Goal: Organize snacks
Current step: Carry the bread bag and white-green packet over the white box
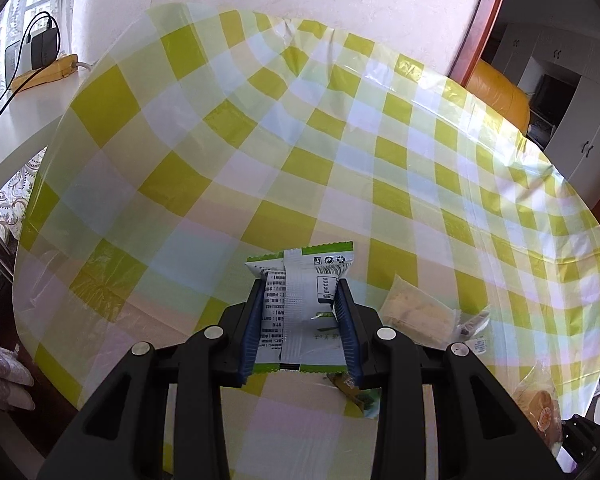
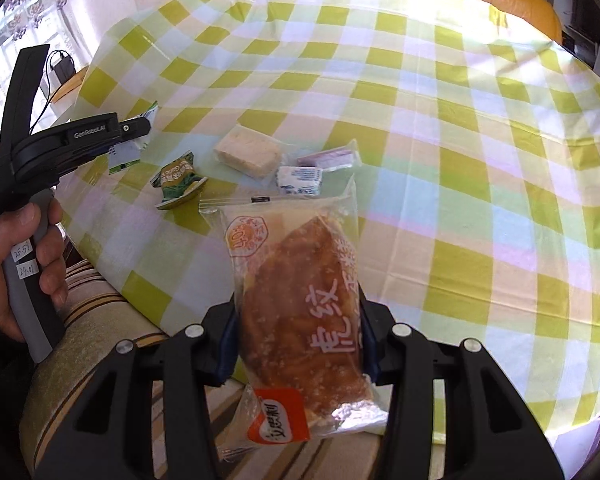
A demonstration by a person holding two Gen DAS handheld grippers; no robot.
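Note:
My left gripper (image 1: pixel 300 284) is shut on a white-and-green snack packet (image 1: pixel 302 304), its blue pads pressing both sides, held above the checked tablecloth (image 1: pixel 260 140). The right wrist view shows that same left gripper (image 2: pixel 142 128) at the left, in a person's hand (image 2: pixel 4 264), with the packet (image 2: pixel 138 148) poking out. My right gripper (image 2: pixel 298 300) is shut on a clear-wrapped brown bread packet (image 2: pixel 300 292), lifted near the table's front edge. On the cloth lie a small green packet (image 2: pixel 178 178), a pale cake in clear wrap (image 2: pixel 246 154), a white-blue sachet (image 2: pixel 300 180) and a purple-tinted wrapper (image 2: pixel 332 158).
A striped cushion (image 2: pixel 96 312) sits below the table's near edge. A yellow power strip with black chargers (image 1: pixel 46 68) rests on the white ledge at the far left. An orange chair (image 1: pixel 500 92) stands behind the table's far right, in front of white cabinets.

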